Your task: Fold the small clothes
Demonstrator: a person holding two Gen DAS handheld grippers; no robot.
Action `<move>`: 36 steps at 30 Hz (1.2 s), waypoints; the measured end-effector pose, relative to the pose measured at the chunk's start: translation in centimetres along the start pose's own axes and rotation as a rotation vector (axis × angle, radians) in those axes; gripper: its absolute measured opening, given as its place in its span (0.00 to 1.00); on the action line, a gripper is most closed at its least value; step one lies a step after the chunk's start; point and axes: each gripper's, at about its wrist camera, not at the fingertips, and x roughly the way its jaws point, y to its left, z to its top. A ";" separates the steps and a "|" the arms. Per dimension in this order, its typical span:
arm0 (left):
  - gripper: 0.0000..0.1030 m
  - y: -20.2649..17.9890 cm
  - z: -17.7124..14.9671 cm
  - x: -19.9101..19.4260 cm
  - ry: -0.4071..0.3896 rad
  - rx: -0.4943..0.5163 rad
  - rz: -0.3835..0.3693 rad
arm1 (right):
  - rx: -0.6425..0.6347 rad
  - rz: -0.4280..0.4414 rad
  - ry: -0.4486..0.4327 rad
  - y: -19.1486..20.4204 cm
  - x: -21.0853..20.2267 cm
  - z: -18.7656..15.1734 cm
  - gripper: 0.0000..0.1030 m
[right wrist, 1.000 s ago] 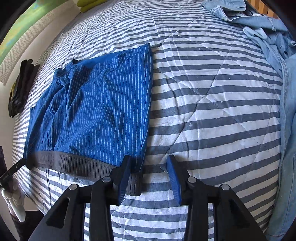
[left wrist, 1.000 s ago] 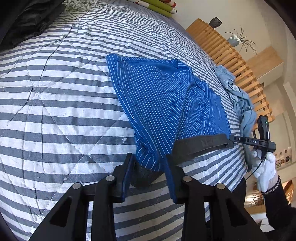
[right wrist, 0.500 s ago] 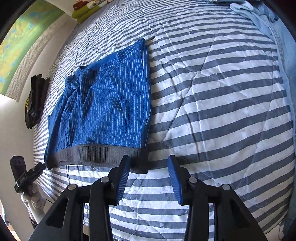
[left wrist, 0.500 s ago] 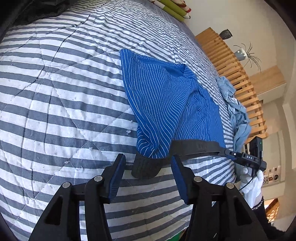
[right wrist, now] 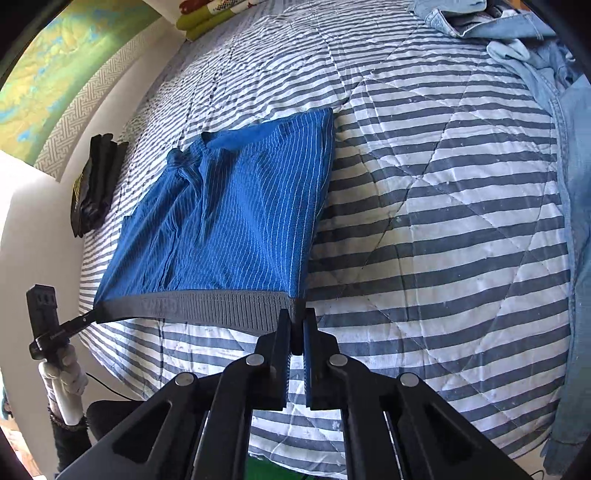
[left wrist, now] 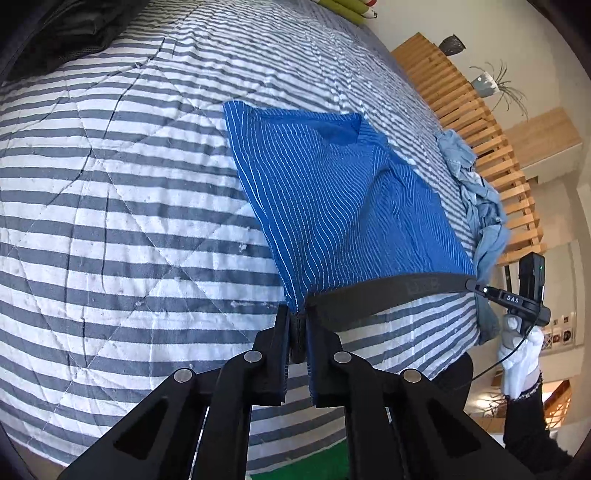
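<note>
Blue pinstriped shorts (left wrist: 332,206) (right wrist: 229,221) lie on the striped quilt (left wrist: 110,229) (right wrist: 443,229), their grey waistband (left wrist: 388,295) (right wrist: 207,306) nearest me and stretched between both grippers. My left gripper (left wrist: 297,325) is closing its jaws on the waistband's left corner, the pads pressing the fabric. My right gripper (right wrist: 297,326) is shut on the waistband's right corner. Each wrist view shows the other gripper at the band's far end, the right gripper (left wrist: 476,286) and the left gripper (right wrist: 92,315), held by white-gloved hands. The waistband edge is raised slightly off the quilt.
A heap of light denim clothes (left wrist: 480,206) (right wrist: 546,55) lies along the right side of the bed. Folded black clothes (left wrist: 74,33) (right wrist: 96,184) sit at the left side. A wooden slatted rail (left wrist: 480,122) stands beyond the denim. Green pillows (right wrist: 207,22) lie at the far end.
Both grippers stood open around the waistband corners; now each has closed on its corner and risen a little, pulling the band taut.
</note>
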 end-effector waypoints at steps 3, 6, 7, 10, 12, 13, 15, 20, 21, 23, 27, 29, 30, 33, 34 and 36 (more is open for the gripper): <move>0.23 0.0 -0.5 1.9 0.069 0.020 0.070 | -0.010 -0.087 0.032 -0.3 2.0 -0.3 0.05; 0.30 0.6 -0.1 1.4 0.048 0.010 0.061 | -0.017 -0.140 0.073 -1.0 3.5 -0.4 0.09; 0.34 0.8 0.4 0.8 0.026 0.001 0.068 | -0.027 -0.143 0.067 -1.0 3.3 -0.3 0.13; 0.34 1.1 2.8 -0.5 -0.029 -0.015 0.091 | -0.068 -0.183 -0.006 -0.6 1.3 0.7 0.23; 0.36 1.4 5.0 -0.8 -0.063 -0.024 0.111 | -0.087 -0.199 -0.057 -0.3 0.0 2.1 0.25; 0.39 1.4 6.1 -0.7 -0.076 -0.031 0.110 | -0.082 -0.190 -0.077 -0.3 -0.4 3.0 0.27; 0.46 1.9 8.2 -0.1 -0.085 -0.041 0.110 | -0.069 -0.164 -0.113 -0.1 -0.6 5.3 0.35; 0.47 2.2 12.2 2.7 -0.091 -0.060 0.161 | -0.020 -0.149 -0.164 -1.1 1.4 10.7 0.43; 0.47 2.3 12.8 3.0 -0.099 -0.063 0.169 | -0.008 -0.142 -0.163 -1.3 2.0 11.6 0.43; 0.46 2.3 13.6 3.6 -0.111 -0.060 0.172 | -0.004 -0.138 -0.162 -1.0 3.4 13.0 0.43; 0.38 2.0 14.8 4.3 -0.123 -0.045 0.164 | -0.046 -0.182 -0.148 -0.1 5.2 14.6 0.43; 0.31 1.9 14.9 4.4 -0.124 -0.033 0.162 | -0.080 -0.203 -0.136 0.7 5.9 14.9 0.43; 0.26 1.8 14.9 4.4 -0.125 -0.026 0.166 | -0.106 -0.220 -0.135 1.3 6.1 14.9 0.43; 0.05 1.9 14.9 4.6 -0.130 -0.015 0.207 | -0.197 -0.311 -0.118 2.8 7.3 14.7 0.29; 0.04 2.0 14.8 4.5 -0.135 -0.012 0.206 | -0.216 -0.334 -0.109 3.0 7.7 14.6 0.08; 0.03 2.1 14.6 4.0 -0.166 -0.014 0.225 | -0.222 -0.342 -0.114 3.1 7.7 14.5 0.05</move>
